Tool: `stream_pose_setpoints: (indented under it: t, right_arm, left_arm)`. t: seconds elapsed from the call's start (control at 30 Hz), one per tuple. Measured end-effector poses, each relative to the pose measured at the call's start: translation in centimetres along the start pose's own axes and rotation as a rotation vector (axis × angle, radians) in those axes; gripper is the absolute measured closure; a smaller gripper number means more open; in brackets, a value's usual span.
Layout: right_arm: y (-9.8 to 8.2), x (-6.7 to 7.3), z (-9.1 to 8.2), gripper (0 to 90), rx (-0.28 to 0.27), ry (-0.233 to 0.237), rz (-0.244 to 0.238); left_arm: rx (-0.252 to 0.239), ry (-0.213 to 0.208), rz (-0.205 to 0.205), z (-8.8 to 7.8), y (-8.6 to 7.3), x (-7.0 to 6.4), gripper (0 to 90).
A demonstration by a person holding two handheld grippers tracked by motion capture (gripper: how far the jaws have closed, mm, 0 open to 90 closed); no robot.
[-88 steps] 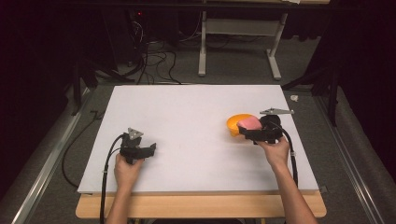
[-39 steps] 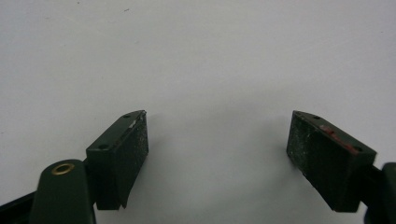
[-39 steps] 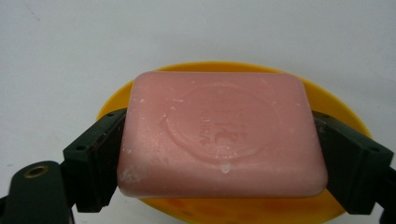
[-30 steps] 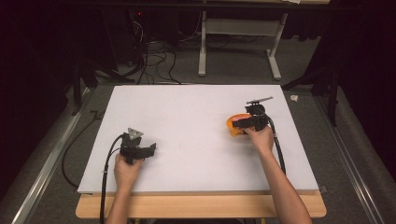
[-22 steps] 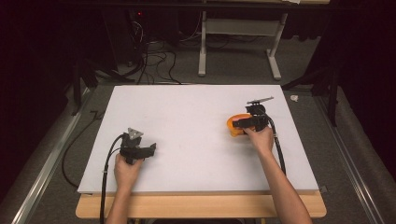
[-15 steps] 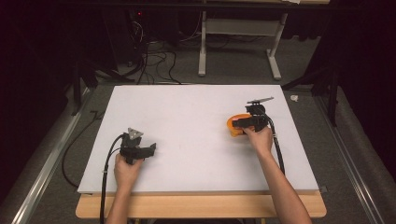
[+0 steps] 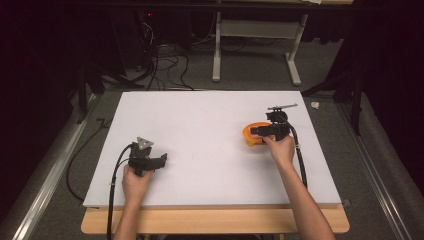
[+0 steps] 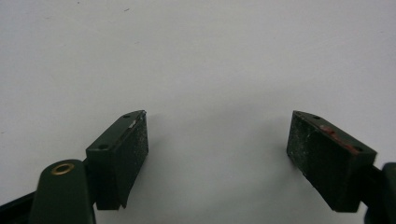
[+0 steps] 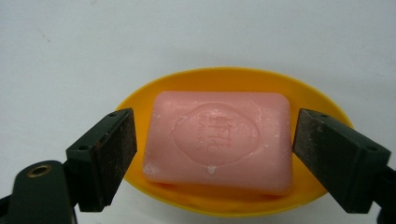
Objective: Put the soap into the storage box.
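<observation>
Pink soap (image 9: 218,140) lies in its dish (image 9: 322,186), between parted jaws.

Between my left gripper (image 7: 161,161) and right gripper (image 7: 256,131) the white board (image 7: 200,130) is bare; either hand could cross it unhindered. Nothing lies between the left pads (image 8: 135,149), jaws wide over bare surface. On the right side, the orange dish (image 9: 322,107) sits on the board with the pink soap (image 9: 217,140) in it. The right jaws stand apart, one either side of the soap with a small gap each side; whether they touch the dish I cannot tell.
</observation>
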State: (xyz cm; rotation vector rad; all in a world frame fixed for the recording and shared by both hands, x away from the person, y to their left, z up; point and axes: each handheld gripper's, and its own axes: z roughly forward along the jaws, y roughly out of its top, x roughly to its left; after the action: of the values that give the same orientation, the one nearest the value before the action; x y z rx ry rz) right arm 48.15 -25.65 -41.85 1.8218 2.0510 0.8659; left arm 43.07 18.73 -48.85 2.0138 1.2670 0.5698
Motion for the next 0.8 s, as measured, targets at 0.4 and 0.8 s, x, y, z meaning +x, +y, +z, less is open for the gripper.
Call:
stream_pose_setpoints:
  t: [0.4, 0.8]
  right_arm:
    - [-0.3, -0.1, -1.6, 16.9, -0.069, 0.006, -0.039]
    - [-1.7, -0.1, -3.6, 22.1, -0.135, 0.056, -0.131]
  left_arm:
    - [0.0, 0.002, 0.001, 0.0, 0.0, 0.0, 21.1]
    - [0.0, 0.001, 0.001, 0.0, 0.0, 0.0, 21.2]
